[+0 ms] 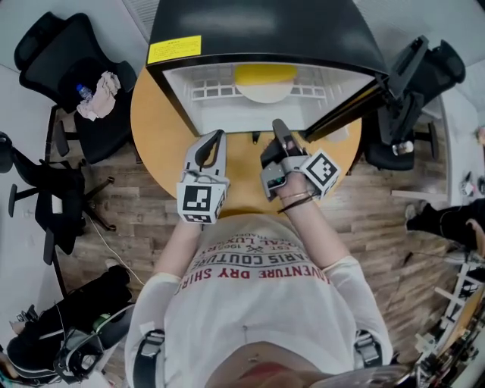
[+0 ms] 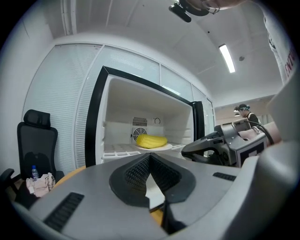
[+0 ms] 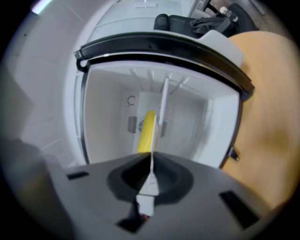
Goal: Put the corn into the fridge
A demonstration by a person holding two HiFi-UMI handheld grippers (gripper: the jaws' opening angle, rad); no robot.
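Jaws of left gripper [image 1: 217, 139] closed tip to tip, nothing between them; jaws of right gripper [image 1: 279, 130] likewise pressed together and empty. Both grippers held side by side over round orange table [image 1: 151, 125], pointing at open fridge [image 1: 258, 23]; right one tilted on its side. Fridge door [image 1: 356, 95] swung out to the right. Corn [image 1: 265, 73] lies inside the fridge on a white plate [image 1: 265, 93], plate resting on the white wire shelf [image 1: 208, 92], near the back wall. Neither gripper touches corn or plate. Black office chair [image 1: 72, 61] left of table, cloth and a bottle on its seat
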